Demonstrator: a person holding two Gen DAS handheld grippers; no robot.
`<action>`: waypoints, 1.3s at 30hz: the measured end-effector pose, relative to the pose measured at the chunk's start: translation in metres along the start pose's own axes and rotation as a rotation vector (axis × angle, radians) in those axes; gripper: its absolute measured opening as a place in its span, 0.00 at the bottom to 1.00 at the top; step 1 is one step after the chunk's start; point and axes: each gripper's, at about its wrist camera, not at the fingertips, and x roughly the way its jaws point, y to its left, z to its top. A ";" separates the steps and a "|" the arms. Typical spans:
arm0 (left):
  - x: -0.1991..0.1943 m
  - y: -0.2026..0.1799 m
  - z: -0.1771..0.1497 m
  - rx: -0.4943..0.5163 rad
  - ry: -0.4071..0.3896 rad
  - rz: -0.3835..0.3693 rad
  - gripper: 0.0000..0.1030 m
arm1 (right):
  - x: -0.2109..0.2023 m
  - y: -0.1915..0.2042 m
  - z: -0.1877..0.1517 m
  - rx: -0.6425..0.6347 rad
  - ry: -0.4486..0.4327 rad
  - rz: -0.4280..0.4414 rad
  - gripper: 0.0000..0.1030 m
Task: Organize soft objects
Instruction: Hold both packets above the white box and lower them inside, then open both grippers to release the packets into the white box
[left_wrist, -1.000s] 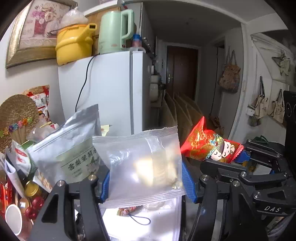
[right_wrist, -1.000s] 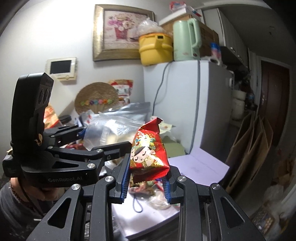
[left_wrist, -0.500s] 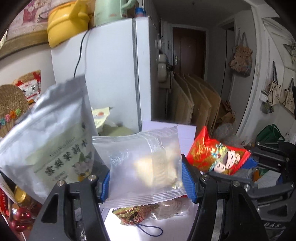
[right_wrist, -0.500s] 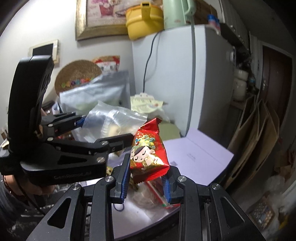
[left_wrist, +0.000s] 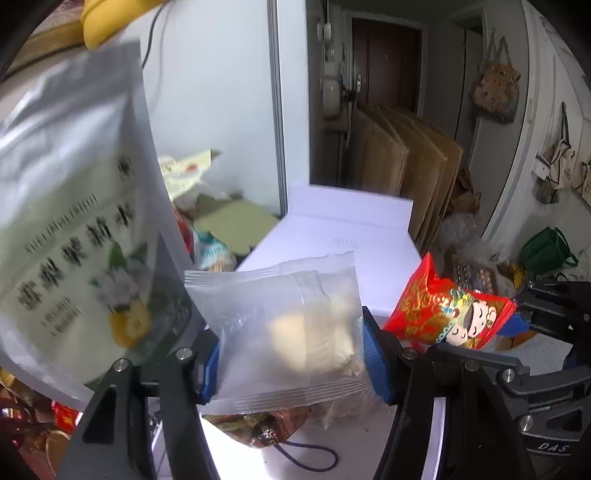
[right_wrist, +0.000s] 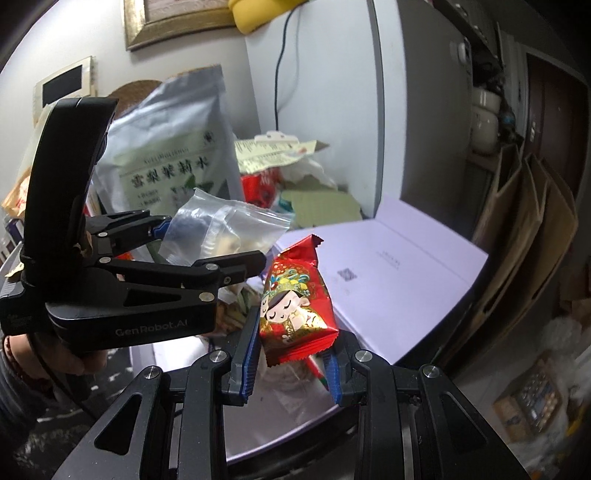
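Note:
My left gripper (left_wrist: 291, 354) is shut on a clear plastic snack packet (left_wrist: 288, 328) with a pale pastry inside, held above a white box lid (left_wrist: 332, 243). My right gripper (right_wrist: 291, 365) is shut on a red cartoon-printed snack packet (right_wrist: 295, 299), which also shows at the right of the left wrist view (left_wrist: 450, 314). In the right wrist view the left gripper (right_wrist: 207, 251) sits to the left with the clear packet (right_wrist: 225, 229) in it. More wrapped snacks (left_wrist: 258, 424) lie on the lid under the clear packet.
A tall silver foil pouch (left_wrist: 74, 221) stands close on the left. A white fridge (left_wrist: 221, 92) rises behind. Folded cardboard (left_wrist: 406, 162) leans by the doorway, and clutter fills the floor at the right (left_wrist: 480, 266). A person's hand (right_wrist: 55, 362) holds the left gripper.
Both grippers have come down and tilted toward the white lid, each keeping its packet. The foil pouch now looms larger on the left; the fridge top has left the view.

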 end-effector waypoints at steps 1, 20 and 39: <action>0.004 0.000 -0.002 -0.002 0.014 -0.002 0.60 | 0.003 -0.001 -0.002 0.003 0.007 0.001 0.29; 0.066 0.011 -0.037 -0.078 0.215 -0.030 0.60 | 0.039 -0.021 -0.020 0.039 0.058 0.051 0.29; 0.053 0.012 -0.024 -0.017 0.153 0.072 0.63 | 0.070 -0.019 -0.015 0.030 0.122 0.086 0.29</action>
